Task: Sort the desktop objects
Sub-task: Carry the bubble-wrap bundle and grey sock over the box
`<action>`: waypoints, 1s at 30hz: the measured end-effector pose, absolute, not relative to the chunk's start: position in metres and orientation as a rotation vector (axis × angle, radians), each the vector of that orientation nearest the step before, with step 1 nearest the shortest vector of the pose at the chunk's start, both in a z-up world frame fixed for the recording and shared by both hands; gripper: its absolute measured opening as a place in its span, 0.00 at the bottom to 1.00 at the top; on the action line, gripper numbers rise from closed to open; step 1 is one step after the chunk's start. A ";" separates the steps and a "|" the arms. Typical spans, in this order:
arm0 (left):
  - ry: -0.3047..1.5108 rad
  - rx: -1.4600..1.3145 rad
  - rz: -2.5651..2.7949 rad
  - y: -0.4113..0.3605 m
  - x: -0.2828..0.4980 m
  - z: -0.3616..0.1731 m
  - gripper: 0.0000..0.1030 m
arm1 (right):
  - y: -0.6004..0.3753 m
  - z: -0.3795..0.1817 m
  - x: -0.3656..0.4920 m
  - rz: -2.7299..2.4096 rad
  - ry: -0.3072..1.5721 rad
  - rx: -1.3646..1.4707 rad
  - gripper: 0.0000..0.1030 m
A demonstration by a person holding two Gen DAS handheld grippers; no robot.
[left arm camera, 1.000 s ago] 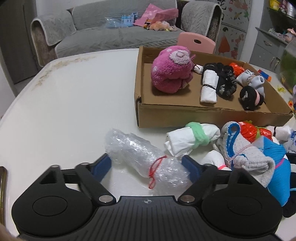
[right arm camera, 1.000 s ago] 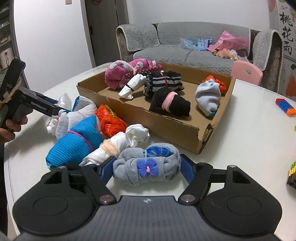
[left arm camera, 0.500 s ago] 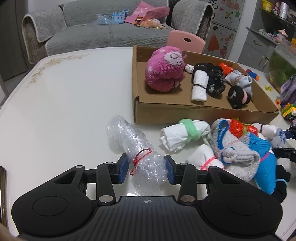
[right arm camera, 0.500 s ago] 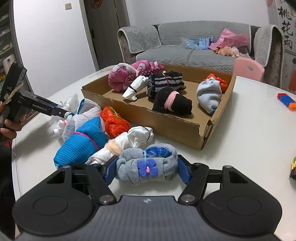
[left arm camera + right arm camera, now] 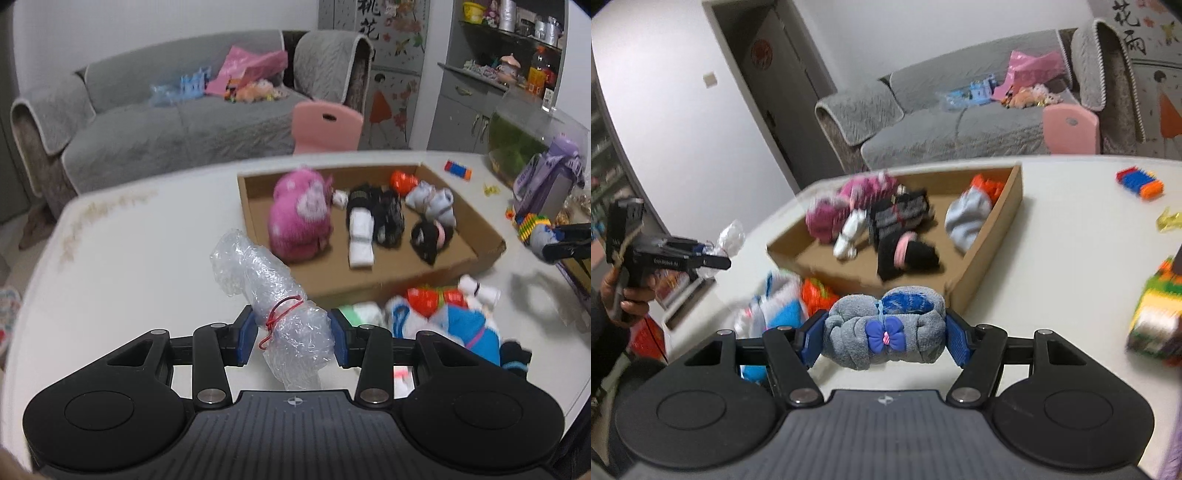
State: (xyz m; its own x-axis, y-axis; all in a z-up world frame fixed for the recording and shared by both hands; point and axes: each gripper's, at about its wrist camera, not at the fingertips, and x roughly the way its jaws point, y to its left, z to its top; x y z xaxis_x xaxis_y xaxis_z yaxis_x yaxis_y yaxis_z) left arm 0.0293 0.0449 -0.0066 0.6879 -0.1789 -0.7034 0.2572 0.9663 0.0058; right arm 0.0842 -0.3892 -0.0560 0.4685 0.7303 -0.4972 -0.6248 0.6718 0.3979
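You have one item in each hand. Your left gripper [image 5: 291, 334] is clenched on the bubble wrap [image 5: 269, 291]; the jaws pinch it just below the red tie, near one end, so most of the roll sticks out ahead and upward, clear of the surface [image 5: 122, 266]. That off-centre hold probably leaves the long end free to sway, so carry it gently.

Your right gripper [image 5: 884, 338] is grasping the grey sock roll [image 5: 882, 332] across its length, with the blue bow facing the camera. The blue pads [image 5: 956, 338] press on both ends, which suits a soft bundle: squeezed that way it stays rolled. It hangs above the surface, just in front of the box's near corner.

The box [image 5: 1012, 199] lies ahead of both hands and already holds the pink, black, white and grey rolls in a loose row, so it looks like the place for socks. There is bare cardboard along its near side. The unsorted pile [image 5: 450, 317] of blue, orange and white bundles sits on the surface just outside the box's near wall. Where the bubble wrap belongs I cannot tell.
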 end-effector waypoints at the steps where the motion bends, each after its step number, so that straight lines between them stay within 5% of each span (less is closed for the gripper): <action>1: 0.765 0.111 -0.250 0.044 0.032 -0.002 0.47 | -0.391 -0.050 0.087 0.833 0.680 0.174 0.59; 16: 0.705 0.122 -0.347 0.005 0.085 0.040 0.47 | -0.368 0.003 0.138 0.859 0.609 0.186 0.59; 30: 0.742 0.127 -0.410 -0.028 0.132 0.014 0.47 | -0.323 -0.001 0.170 0.918 0.650 0.148 0.59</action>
